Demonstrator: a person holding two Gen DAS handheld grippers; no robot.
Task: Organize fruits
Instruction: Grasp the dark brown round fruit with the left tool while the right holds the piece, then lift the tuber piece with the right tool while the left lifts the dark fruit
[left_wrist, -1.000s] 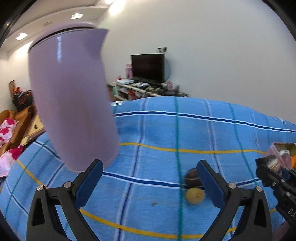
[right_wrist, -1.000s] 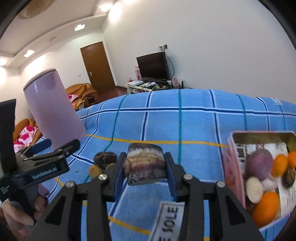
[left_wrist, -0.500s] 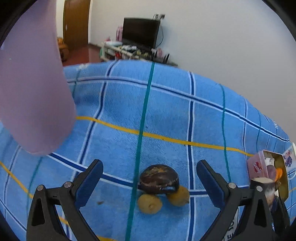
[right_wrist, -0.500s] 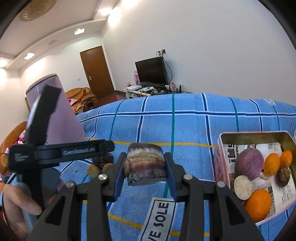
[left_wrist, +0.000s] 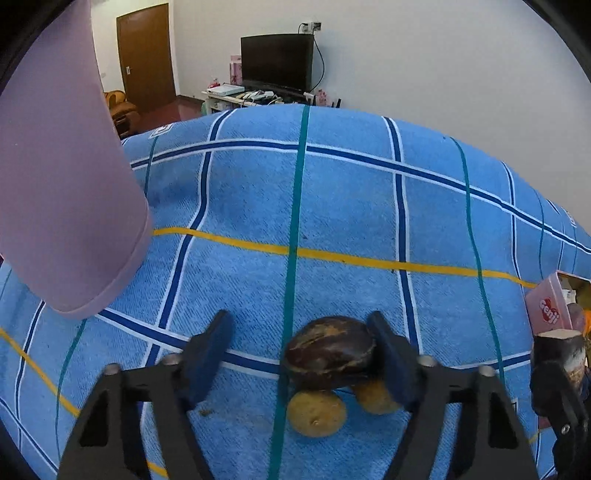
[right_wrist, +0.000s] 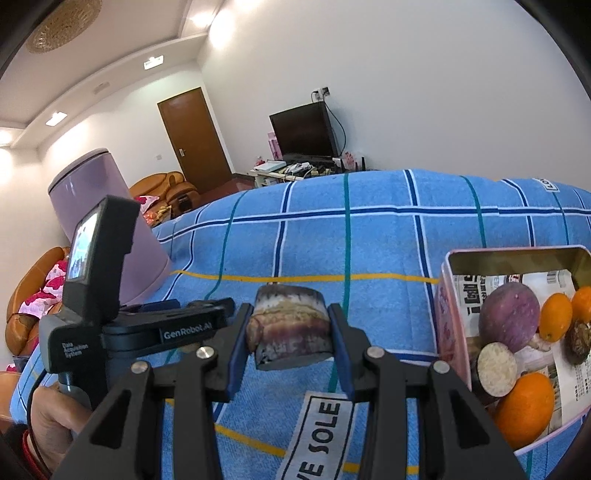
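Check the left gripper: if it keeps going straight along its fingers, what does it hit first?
Likely the dark brown fruit, sitting between the closing fingers of the left gripper, nearer one pad; beyond it, blue cloth. Depth is unclear.

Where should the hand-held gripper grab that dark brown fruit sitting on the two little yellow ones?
Grip the dark brown fruit across its rounded middle, coming from above. It lies on its side atop two yellow fruits, so a low grip could catch them. The left hand-held gripper is closing around it.

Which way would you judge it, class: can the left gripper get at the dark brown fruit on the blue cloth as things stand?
Probably yes: the left gripper, jaws closing, already straddles the dark brown fruit, nothing between.
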